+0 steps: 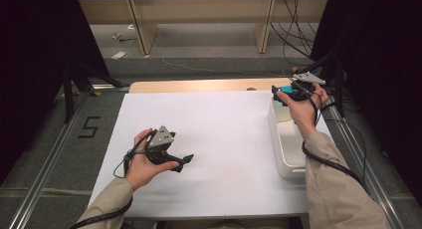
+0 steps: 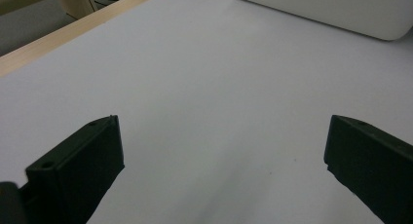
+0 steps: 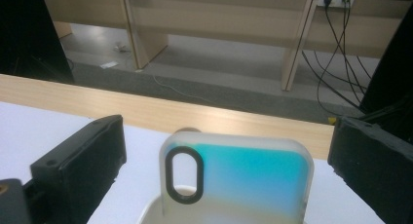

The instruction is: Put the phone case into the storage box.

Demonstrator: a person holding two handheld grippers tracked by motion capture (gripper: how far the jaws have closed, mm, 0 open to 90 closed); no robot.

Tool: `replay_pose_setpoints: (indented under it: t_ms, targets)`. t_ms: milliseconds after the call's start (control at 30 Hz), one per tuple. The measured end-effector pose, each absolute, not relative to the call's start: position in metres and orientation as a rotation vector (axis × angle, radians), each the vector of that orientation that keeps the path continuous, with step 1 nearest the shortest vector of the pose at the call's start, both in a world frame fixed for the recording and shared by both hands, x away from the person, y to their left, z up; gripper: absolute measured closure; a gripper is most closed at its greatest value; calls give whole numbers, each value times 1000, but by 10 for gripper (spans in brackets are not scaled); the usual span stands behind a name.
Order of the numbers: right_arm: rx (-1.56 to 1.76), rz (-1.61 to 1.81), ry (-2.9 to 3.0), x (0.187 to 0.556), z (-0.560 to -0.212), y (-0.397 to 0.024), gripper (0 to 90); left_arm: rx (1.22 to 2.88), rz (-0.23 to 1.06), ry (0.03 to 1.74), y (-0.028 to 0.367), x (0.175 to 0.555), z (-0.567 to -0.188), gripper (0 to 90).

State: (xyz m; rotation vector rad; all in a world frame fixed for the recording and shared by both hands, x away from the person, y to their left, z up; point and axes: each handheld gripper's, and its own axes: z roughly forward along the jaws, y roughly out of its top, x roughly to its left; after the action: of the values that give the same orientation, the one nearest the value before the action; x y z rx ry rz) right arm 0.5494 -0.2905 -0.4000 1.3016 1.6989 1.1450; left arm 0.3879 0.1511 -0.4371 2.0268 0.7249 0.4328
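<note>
A translucent phone case (image 3: 243, 170) with a blue-green back and a black-ringed camera cutout stands upright at the far end of a white bin (image 1: 288, 149). My right gripper (image 3: 226, 124) is open. Its jaws stand wide on either side of the case and do not touch it. From above, the right gripper (image 1: 283, 93) hovers over the bin's far end, with a bit of the case (image 1: 284, 88) showing beside it. My left gripper (image 1: 183, 162) rests low over the white tabletop (image 1: 214, 129) at the near left, open with nothing between its jaws (image 2: 221, 124).
The bin (image 2: 331, 9) runs along the table's right edge. A wooden strip (image 1: 199, 84) borders the far side of the white surface. Beyond it are the floor, wooden shelf legs (image 3: 141, 34) and hanging cables (image 3: 336, 48). Cables trail from both grippers.
</note>
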Motion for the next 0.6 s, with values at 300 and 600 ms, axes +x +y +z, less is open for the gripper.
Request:
replay_pose_setpoints:
  t_ms: [300,600]
  targets:
    - [1260,1170,1699,538,-389,-287,27,2028,431,726,151,388,-437,3]
    - [1194,1159,1726,522,-383,-282,33,2026,430,726,150,387,-437,3]
